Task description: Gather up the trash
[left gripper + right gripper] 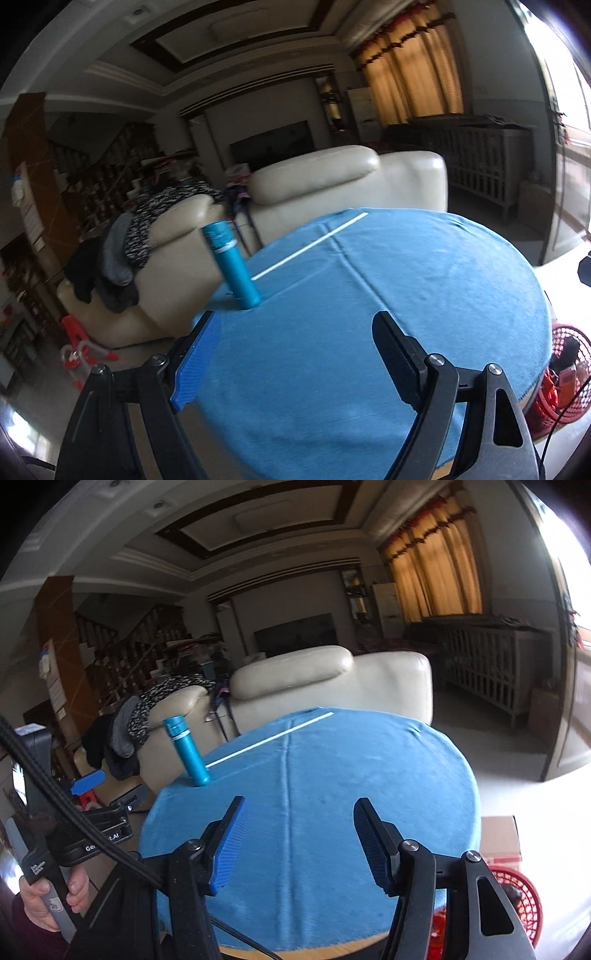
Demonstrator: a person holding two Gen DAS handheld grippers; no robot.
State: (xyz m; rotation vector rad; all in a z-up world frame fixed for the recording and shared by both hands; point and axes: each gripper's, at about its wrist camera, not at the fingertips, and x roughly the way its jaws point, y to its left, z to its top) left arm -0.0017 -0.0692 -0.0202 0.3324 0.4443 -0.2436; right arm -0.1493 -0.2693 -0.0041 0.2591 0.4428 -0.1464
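left gripper (pixel 295 354): fingers wide, empty above the bench (pixel 406 295)
right gripper (pixel 297 843): fingers apart, empty
red basket (pixel 517 897): beside bench, likely for trash

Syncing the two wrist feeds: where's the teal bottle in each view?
Left wrist: teal bottle left of centre, upright on the near-left edge of the blue tablecloth, just beyond the left gripper and its blue finger pad.
Right wrist: teal bottle further left, on the cloth's left edge, beyond the right gripper.
Shared landmark: the white stick lying diagonally on the cloth, its near end beside the bottle.
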